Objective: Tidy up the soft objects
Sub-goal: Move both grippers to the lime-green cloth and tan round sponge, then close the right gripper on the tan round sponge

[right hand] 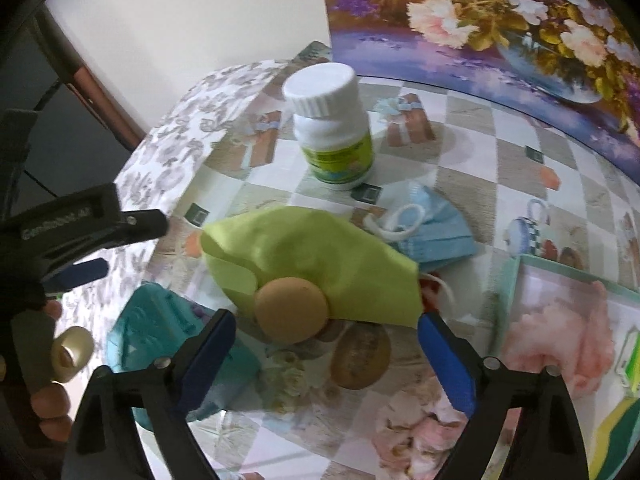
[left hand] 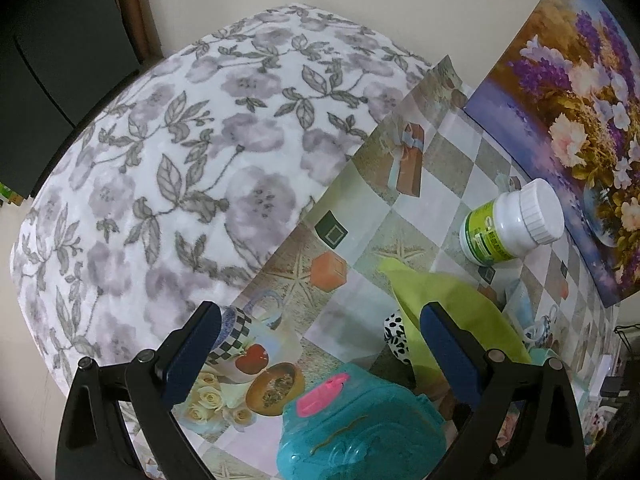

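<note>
— Checkered oilcloth printed with cups and roses is covering the table (right hand: 472,168), and both grippers are hovering low over it. What is lying nearest the right gripper (right hand: 326,354)?

— Its jaws are standing spread, pinching nothing. Just ahead of the gap a tan round puff (right hand: 290,310) is sitting, and it is overlapping the near edge of the green cloth (right hand: 304,256).

— And how is that cloth running?

— Its long axis is stretching left to right across the right gripper's line of approach, dead centre between the fingers. Beyond its right end a blue face mask (right hand: 434,232) is peeking out, and farther back a white-capped bottle (right hand: 330,128) is standing before the flower painting (right hand: 500,20).

— The left gripper (left hand: 320,356)?

— Also gaping wide and empty, hanging over a teal plastic toy (left hand: 360,432); the green cloth (left hand: 452,300) is lying ahead and to its right, half behind one finger.

— So the right one is looking nearer and squarer to the cloth, I'd judge, with the pink-lined box (right hand: 560,320) waiting on its right.
</note>
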Demonstrator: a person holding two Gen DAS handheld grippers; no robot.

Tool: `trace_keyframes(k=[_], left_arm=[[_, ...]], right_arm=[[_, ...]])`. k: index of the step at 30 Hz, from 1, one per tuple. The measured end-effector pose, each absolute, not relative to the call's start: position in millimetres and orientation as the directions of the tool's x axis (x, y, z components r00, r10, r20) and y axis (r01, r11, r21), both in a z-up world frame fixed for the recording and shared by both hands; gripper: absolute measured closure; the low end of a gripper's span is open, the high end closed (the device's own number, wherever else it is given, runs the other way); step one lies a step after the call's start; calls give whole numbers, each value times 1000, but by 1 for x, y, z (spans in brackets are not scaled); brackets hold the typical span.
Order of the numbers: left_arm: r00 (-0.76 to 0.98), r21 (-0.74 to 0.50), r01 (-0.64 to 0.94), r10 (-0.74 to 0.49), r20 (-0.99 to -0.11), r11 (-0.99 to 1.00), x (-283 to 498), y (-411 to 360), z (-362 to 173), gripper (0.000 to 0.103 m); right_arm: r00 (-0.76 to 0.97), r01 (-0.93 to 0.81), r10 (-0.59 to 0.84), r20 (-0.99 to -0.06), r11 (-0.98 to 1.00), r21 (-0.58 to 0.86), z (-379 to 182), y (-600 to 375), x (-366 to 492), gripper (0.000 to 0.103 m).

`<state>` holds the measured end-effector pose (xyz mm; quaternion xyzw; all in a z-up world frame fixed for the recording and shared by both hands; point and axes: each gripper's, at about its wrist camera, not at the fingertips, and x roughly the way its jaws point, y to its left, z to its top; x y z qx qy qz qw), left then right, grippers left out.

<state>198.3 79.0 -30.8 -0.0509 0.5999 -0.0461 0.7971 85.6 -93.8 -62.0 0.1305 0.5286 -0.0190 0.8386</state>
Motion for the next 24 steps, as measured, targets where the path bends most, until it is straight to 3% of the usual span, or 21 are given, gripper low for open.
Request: trace_keyframes(k=[17, 24], left_arm=[[259, -144, 10, -141, -955, 990, 201, 78, -37, 3], [258, -141, 17, -141, -956, 990, 201, 76, -38, 3]], right_arm=[[441, 161, 196, -876, 943, 292, -87, -89, 99, 40], [441, 179, 239, -865, 921, 346, -96, -96, 102, 40]])
